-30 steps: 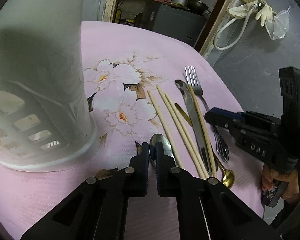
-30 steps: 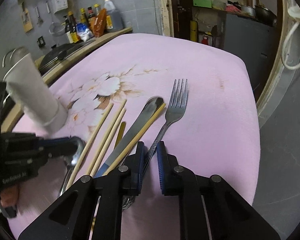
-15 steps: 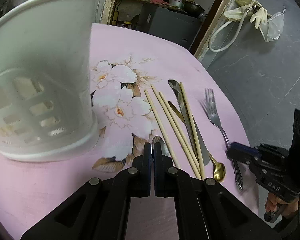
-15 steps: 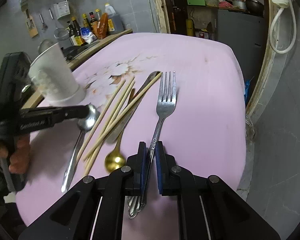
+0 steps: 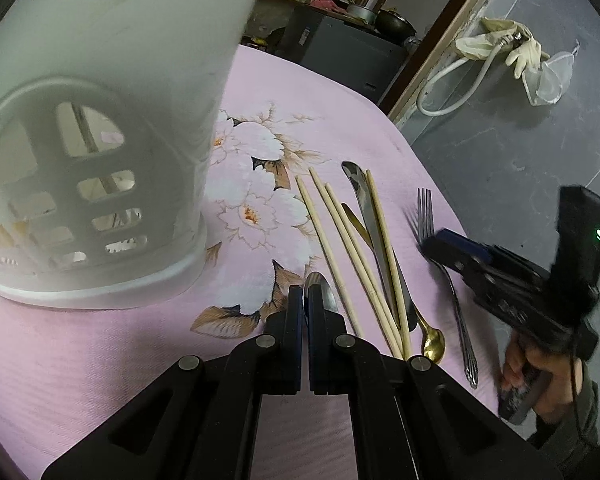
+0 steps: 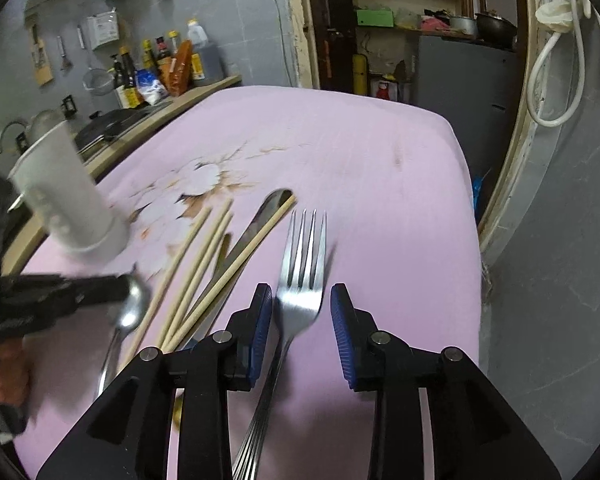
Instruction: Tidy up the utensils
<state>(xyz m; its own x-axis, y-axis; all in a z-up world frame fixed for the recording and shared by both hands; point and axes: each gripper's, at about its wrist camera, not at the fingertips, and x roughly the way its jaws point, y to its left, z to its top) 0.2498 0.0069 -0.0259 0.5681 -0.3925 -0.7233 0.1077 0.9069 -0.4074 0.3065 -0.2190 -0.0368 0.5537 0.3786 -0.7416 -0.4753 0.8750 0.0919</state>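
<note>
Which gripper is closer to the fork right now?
Right. The right gripper is open with the fork between its fingers; the left gripper is shut on the silver spoon, beyond the chopsticks.

The left wrist view looks forward and down along the left tool point(image 5: 305, 308), low over the bench point(image 5: 100, 360), with the holder point(image 5: 100, 140) looming near on its left. The right wrist view looks along the right tool point(image 6: 300, 320) from the bench's near right side, facing the far wall. Both views share the chopsticks point(image 5: 340, 248) point(image 6: 196, 264), the fork point(image 5: 440, 256) point(image 6: 302, 280) and each other's tool.
</note>
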